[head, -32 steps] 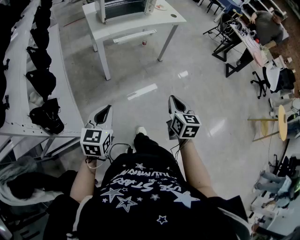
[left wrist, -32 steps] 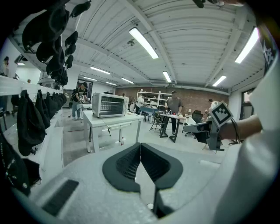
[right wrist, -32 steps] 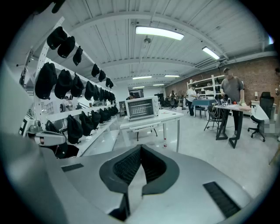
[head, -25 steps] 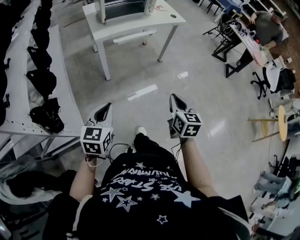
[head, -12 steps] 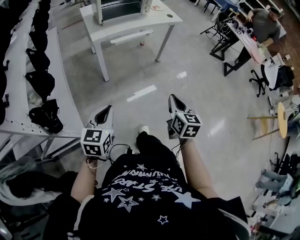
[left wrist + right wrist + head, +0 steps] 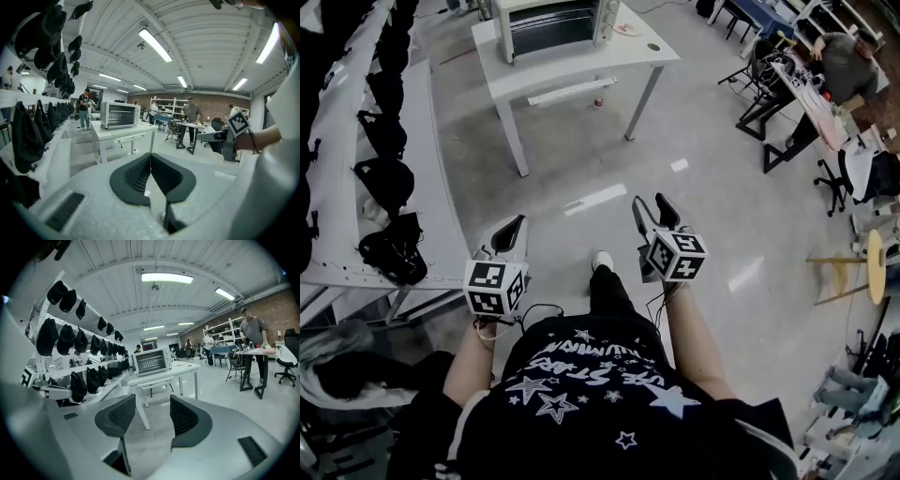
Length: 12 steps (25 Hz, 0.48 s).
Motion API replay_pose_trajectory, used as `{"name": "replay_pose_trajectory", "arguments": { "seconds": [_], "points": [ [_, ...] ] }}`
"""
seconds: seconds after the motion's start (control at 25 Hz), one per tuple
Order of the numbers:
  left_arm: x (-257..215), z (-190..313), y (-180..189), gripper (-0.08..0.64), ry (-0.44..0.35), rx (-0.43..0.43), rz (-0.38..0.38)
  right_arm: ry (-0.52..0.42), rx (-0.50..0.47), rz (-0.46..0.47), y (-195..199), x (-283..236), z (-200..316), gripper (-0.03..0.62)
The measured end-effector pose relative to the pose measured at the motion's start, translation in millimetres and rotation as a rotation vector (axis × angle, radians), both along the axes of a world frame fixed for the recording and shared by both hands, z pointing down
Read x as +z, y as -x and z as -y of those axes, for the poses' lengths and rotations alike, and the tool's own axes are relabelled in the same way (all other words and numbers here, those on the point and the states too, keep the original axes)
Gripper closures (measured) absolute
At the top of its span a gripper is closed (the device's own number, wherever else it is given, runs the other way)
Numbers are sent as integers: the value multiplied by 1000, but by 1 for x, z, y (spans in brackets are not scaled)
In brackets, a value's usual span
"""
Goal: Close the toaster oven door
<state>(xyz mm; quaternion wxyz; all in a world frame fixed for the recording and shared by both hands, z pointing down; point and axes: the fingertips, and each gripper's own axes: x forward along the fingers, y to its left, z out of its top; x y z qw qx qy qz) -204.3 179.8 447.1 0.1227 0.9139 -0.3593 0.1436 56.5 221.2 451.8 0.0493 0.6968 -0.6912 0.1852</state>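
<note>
A silver toaster oven stands on a white table several steps ahead of me; its door looks upright against its front. The oven also shows small in the left gripper view, and in the right gripper view the oven lies just beyond the jaws. My left gripper is held at waist height, shut, with nothing in it. My right gripper is level with it, and its jaws are opening with only air between them. Both point toward the table, far from the oven.
A long white rack with several black caps runs along my left. A small red object lies on the floor under the table. At the right are desks with a seated person, an office chair and a round wooden stool.
The right gripper's jaws have parted from shut to wide apart. The person has stepped forward, so more of the oven shows at the top of the head view. The left gripper stays shut.
</note>
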Motion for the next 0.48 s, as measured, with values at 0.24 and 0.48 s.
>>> {"name": "replay_pose_trajectory", "arguments": {
  "seconds": [0.24, 0.48],
  "points": [
    [-3, 47, -42, 538, 6, -34, 21, -7, -12, 25, -53, 0, 58, 336],
    [-14, 89, -84, 538, 8, -109, 52, 8, -64, 77, -105, 3, 117, 331]
  ]
}}
